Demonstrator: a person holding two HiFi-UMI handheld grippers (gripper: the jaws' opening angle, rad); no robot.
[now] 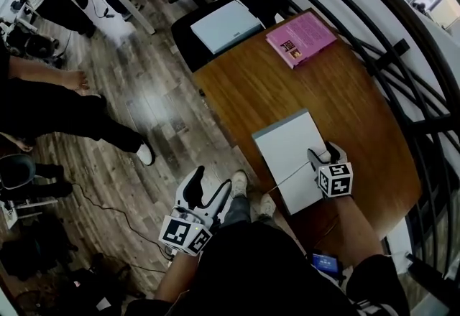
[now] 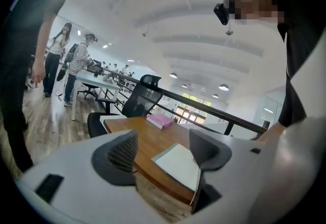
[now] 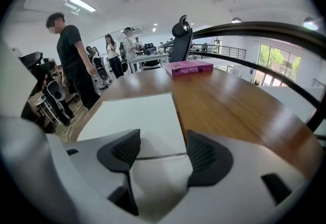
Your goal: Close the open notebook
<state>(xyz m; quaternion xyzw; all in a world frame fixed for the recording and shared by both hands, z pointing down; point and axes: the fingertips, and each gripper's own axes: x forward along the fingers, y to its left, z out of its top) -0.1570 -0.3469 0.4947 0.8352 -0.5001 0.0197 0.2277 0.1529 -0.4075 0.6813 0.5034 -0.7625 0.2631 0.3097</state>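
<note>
Notebook (image 1: 287,149) lies flat on the tabletop (image 1: 345,106), white cover up, looks closed, by the near-left edge. My right tongs (image 3: 160,149) are released, jaws apart over the notebook's near end with its near edge in the gap; pads not pressing on it. My left tongs (image 2: 165,149) are also released, jaws apart with nothing between them, held off the tabletop's left side over the floor. Pink book (image 1: 300,38) sits at the far end, well apart from the notebook.
</note>
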